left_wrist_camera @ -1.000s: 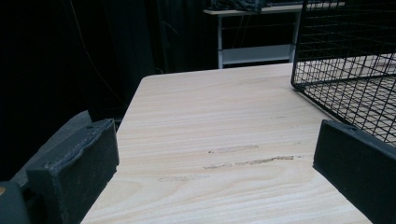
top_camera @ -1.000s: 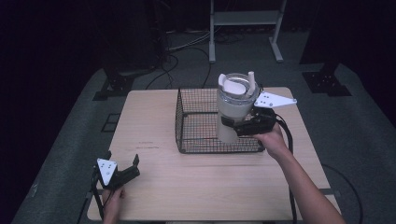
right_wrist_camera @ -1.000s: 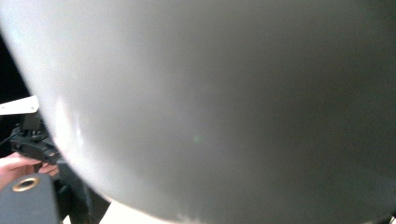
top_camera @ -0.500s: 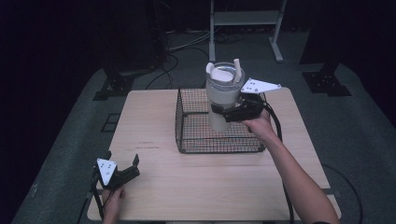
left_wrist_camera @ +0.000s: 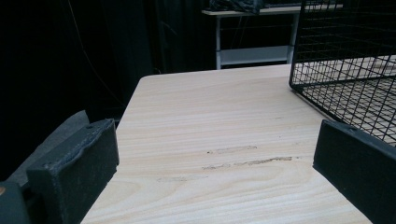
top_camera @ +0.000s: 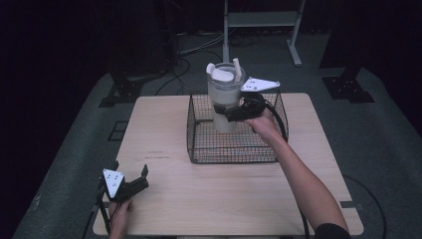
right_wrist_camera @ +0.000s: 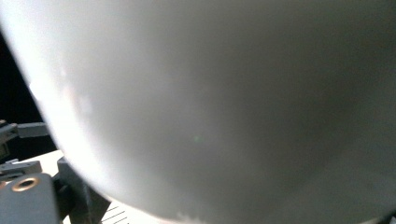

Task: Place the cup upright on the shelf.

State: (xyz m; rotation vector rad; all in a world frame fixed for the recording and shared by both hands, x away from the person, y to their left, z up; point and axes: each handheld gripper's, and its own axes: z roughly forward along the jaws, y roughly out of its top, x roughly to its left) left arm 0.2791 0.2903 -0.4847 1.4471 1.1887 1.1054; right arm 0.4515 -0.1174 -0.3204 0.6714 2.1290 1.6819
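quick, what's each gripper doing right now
Left gripper: open, fingers spread wide, holding nothing, low over the table.
Right gripper: closed on the white tumbler, upright over the wire basket.

One of each thing, two grippers

One tumbler (top_camera: 225,99), one wire basket (top_camera: 234,147) and one table (top_camera: 199,199); two grippers, the left gripper (top_camera: 144,175) and the right gripper (top_camera: 230,113).
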